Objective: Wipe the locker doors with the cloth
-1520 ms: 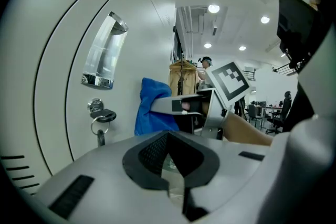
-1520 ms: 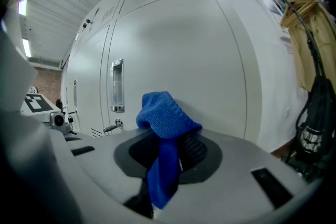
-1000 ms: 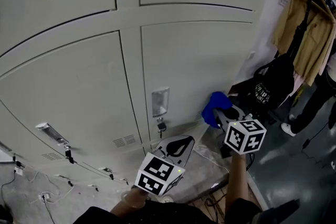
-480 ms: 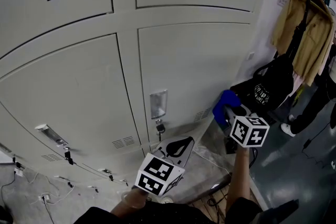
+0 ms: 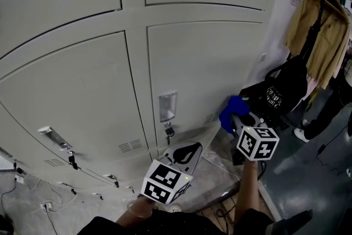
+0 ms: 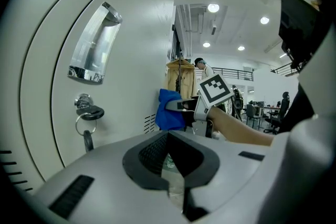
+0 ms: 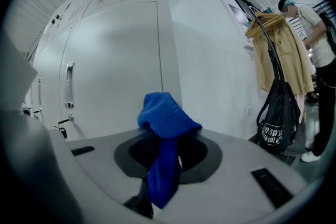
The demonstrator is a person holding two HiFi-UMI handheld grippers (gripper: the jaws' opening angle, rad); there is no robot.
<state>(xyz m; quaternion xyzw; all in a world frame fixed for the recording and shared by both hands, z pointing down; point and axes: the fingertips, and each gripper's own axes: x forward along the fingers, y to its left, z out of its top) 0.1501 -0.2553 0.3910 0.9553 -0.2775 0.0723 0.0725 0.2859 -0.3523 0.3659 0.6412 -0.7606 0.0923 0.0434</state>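
1. Blue terry cloth (image 7: 167, 120) looks soft, light and floppy. It should bunch easily and is best pinched at a fold.
2. Right gripper (image 7: 167, 162) has its jaws clamped on the cloth, which spills over their tips.
3. Cloth hangs near the bottom corner of the lower right locker door (image 5: 203, 69); contact is unclear.
4. Left gripper (image 6: 175, 168) has its jaws closed together and empty, near the keyed lock (image 6: 86, 107).

Tan coat (image 5: 323, 36) above black bag (image 5: 285, 92)
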